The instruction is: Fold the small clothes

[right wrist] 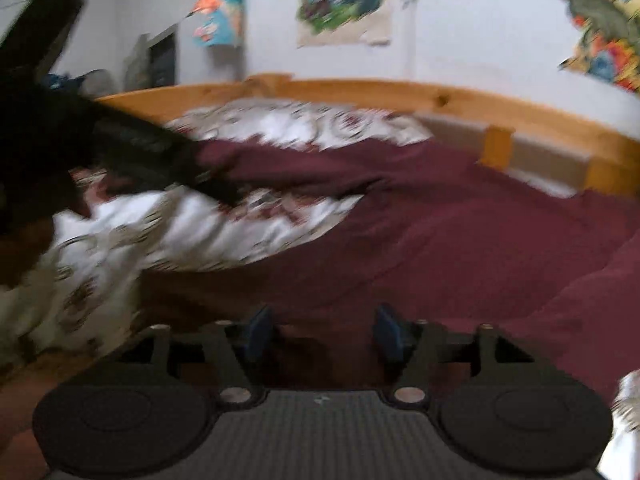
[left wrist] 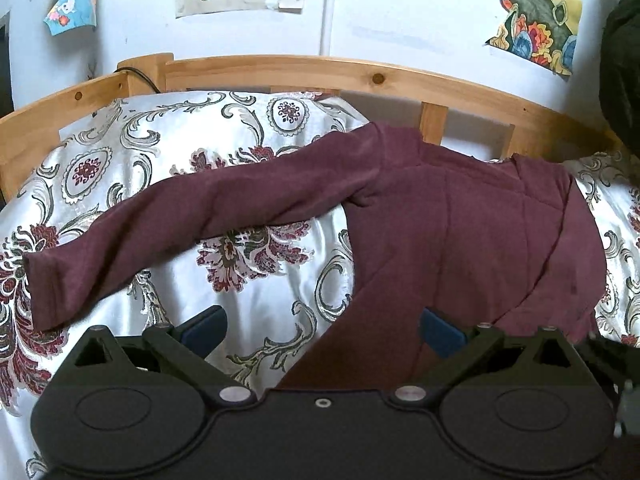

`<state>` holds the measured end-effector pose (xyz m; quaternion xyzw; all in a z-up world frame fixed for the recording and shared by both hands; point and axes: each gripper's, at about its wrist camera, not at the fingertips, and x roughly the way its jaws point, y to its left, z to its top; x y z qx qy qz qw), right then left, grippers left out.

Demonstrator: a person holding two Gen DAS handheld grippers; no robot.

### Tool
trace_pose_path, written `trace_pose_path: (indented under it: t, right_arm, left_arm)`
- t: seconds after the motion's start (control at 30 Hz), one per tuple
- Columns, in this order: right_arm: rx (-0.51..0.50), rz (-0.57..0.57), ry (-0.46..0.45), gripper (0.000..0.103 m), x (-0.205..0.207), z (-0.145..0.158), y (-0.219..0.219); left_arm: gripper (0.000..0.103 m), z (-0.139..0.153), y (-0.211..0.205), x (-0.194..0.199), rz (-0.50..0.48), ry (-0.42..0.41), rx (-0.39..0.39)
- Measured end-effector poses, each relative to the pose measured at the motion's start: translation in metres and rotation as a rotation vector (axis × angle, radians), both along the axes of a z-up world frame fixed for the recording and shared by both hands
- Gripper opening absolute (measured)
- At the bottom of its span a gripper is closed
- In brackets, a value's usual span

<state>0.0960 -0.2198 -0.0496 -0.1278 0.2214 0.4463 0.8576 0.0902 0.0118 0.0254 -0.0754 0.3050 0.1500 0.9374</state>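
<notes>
soft even daylight, right wrist view motion-blurred, fisheye-curved edges

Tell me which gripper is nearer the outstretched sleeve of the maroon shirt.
Left. The left gripper hangs open just short of the sleeve, which stretches leftward ahead of it. The right gripper, also open, sits over the shirt's body, with the sleeve farther off to its left.

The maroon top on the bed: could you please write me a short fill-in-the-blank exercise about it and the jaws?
1. The maroon long-sleeved top lies on a floral satin bedspread whose background colour is ____.
2. In the left wrist view, one sleeve stretches out toward the ____ side of the picture.
3. The left gripper holds its jaws ____, with nothing between them.
4. Behind the bed runs a rail made of ____.

Missing words: white; left; open; wood
</notes>
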Motion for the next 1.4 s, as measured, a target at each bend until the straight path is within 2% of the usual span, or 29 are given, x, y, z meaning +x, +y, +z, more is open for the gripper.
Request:
trace_pose_path:
  t: [0.1,0.2,0.3,0.4,0.47,0.57,0.67,0.7,0.8,0.87,0.93,0.97,1.0,1.07,1.13,1.27,1.33,1.4]
  right_arm:
    - [-0.013,-0.008,0.011,0.073,-0.01,0.001,-0.011]
    - [0.006,-0.105,0.005,0.08,-0.004,0.008,-0.032]
    - [0.042,-0.289,-0.044,0.091,0.015,0.015,-0.058]
    - [0.1,-0.482,-0.05,0.091,0.044,0.017,-0.091]
    - [0.157,-0.591,-0.047,0.091,0.066,0.014,-0.114]
    - [0.213,-0.697,-0.049,0.082,0.096,0.006,-0.143]
    - [0.272,-0.749,-0.007,0.074,0.124,-0.006,-0.164]
    - [0.298,-0.758,0.022,0.069,0.132,-0.011,-0.171]
    - [0.409,-0.738,0.115,0.065,0.141,-0.027,-0.187]
    - [0.446,-0.723,0.142,0.06,0.142,-0.031,-0.192]
    - [0.427,-0.717,0.144,0.043,0.143,-0.031,-0.189]
    - [0.42,-0.705,0.148,0.022,0.141,-0.03,-0.187]
    - [0.412,-0.699,0.148,0.015,0.141,-0.03,-0.186]
    - [0.409,-0.716,0.12,0.01,0.136,-0.026,-0.184]
    - [0.387,-0.746,0.09,0.01,0.134,-0.022,-0.183]
    - [0.349,-0.767,0.119,0.01,0.135,-0.026,-0.181]
    - [0.342,-0.774,0.117,0.012,0.133,-0.027,-0.179]
    - [0.346,-0.774,0.107,0.02,0.13,-0.025,-0.179]
  left_arm:
    - [0.102,-0.002,-0.004,0.003,-0.006,0.006,0.012]
    - [0.102,-0.006,-0.008,0.008,-0.017,0.023,0.002]
    - [0.102,-0.013,-0.011,0.015,-0.044,0.042,-0.051]
    - [0.102,-0.021,-0.018,0.024,-0.09,0.071,-0.085]
    - [0.102,-0.027,-0.026,0.029,-0.131,0.098,-0.078]
    - [0.102,-0.038,-0.039,0.037,-0.178,0.144,-0.038]
    - [0.102,-0.049,-0.049,0.045,-0.193,0.199,-0.003]
    - [0.102,-0.052,-0.052,0.048,-0.198,0.218,0.005]
    - [0.102,-0.062,-0.059,0.055,-0.211,0.265,0.021]
    - [0.102,-0.07,-0.063,0.06,-0.22,0.312,0.029]
    - [0.102,-0.079,-0.066,0.063,-0.221,0.362,0.033]
    - [0.102,-0.081,-0.067,0.063,-0.223,0.366,0.036]
    - [0.102,-0.081,-0.068,0.062,-0.223,0.361,0.041]
    - [0.102,-0.081,-0.069,0.062,-0.229,0.363,0.04]
    - [0.102,-0.081,-0.068,0.061,-0.237,0.363,0.032]
    - [0.102,-0.082,-0.068,0.058,-0.261,0.369,0.031]
    - [0.102,-0.081,-0.066,0.057,-0.267,0.366,0.022]
    - [0.102,-0.077,-0.063,0.055,-0.264,0.362,0.002]
